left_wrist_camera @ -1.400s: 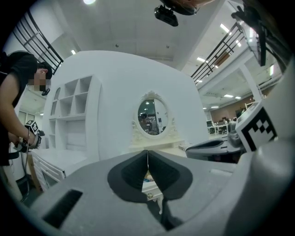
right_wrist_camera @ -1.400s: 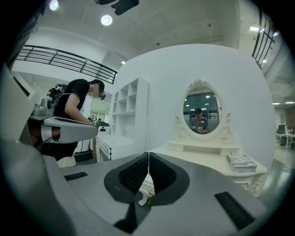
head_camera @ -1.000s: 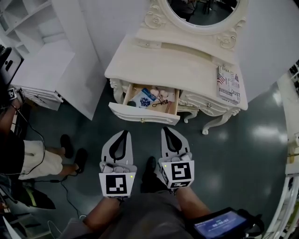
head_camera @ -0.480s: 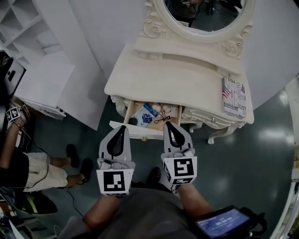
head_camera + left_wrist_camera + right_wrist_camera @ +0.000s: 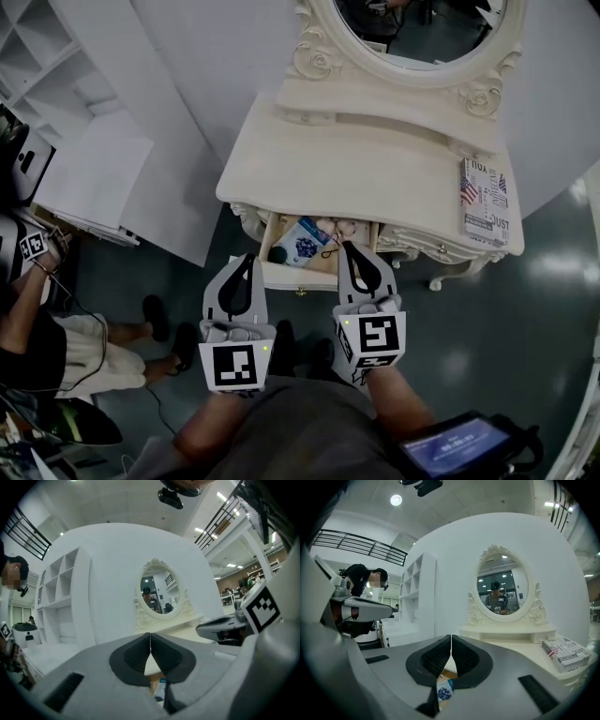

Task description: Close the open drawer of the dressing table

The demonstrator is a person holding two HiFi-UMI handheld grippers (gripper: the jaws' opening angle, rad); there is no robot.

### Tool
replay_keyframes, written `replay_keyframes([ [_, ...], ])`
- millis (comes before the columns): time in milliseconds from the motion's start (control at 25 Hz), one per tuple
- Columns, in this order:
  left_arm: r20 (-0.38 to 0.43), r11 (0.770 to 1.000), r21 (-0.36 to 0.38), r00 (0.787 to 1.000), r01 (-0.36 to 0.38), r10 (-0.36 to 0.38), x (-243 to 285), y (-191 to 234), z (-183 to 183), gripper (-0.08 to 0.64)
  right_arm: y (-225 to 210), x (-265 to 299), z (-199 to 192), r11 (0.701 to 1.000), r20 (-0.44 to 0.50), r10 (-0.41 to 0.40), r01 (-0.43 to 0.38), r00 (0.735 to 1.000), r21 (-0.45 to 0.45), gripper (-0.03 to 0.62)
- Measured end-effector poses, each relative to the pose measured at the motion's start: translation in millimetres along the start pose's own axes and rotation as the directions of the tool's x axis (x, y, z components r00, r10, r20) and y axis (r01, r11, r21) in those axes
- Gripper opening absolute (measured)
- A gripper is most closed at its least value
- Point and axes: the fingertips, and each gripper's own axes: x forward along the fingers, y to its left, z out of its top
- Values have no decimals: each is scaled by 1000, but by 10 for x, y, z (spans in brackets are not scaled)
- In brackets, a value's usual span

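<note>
A cream dressing table (image 5: 375,173) with an oval mirror (image 5: 417,33) stands ahead. Its left drawer (image 5: 300,275) is pulled out, and a blue packet (image 5: 305,244) and small items lie inside. My left gripper (image 5: 246,261) is shut and empty, its tip over the drawer's front left corner. Over the drawer's right side sits my right gripper (image 5: 351,249), shut and empty too. The left gripper view shows the shut gripper (image 5: 150,639) before the mirror (image 5: 157,595). In the right gripper view the shut gripper (image 5: 451,643) hides most of the drawer; the packet (image 5: 444,691) peeks below.
A booklet (image 5: 486,202) lies on the table's right end. White shelving (image 5: 94,141) stands to the left. A seated person (image 5: 47,337) is at the far left on the dark floor. A handheld screen (image 5: 459,450) shows at the bottom right.
I have come closer to the table. Both grippers moved forward from short of the drawer front to over it. The drawer shows less of its inside now.
</note>
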Motion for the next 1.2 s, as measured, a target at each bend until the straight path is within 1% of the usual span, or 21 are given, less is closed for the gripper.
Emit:
replay_keyframes([
  [320,-74,995,-77,995,57,-63,218,85,-457,17,67,139,-367,998,-88,-56,56,995,-5,15],
  [520,-117,991,-79,987,104,-113,271,44,-923,17,153,130,-837,997,-167,-73,74,983,-1,15],
  [680,-189,984,-116,970,134,-154,177,-65,-1373,17,240,14,-1222,995,-244,-92,102,965,25,15],
  [880,-262,976,-142,945,163,-196,97,-225,-1853,17,340,-100,-1638,996,-282,-75,83,956,15,15],
  [1080,-311,970,-170,925,174,-220,39,-318,-2240,17,448,-180,-2074,996,-345,-59,81,937,47,15],
  [1200,-320,967,-186,919,177,-229,51,-350,-2379,17,480,-193,-2237,995,-369,-44,73,929,67,17],
])
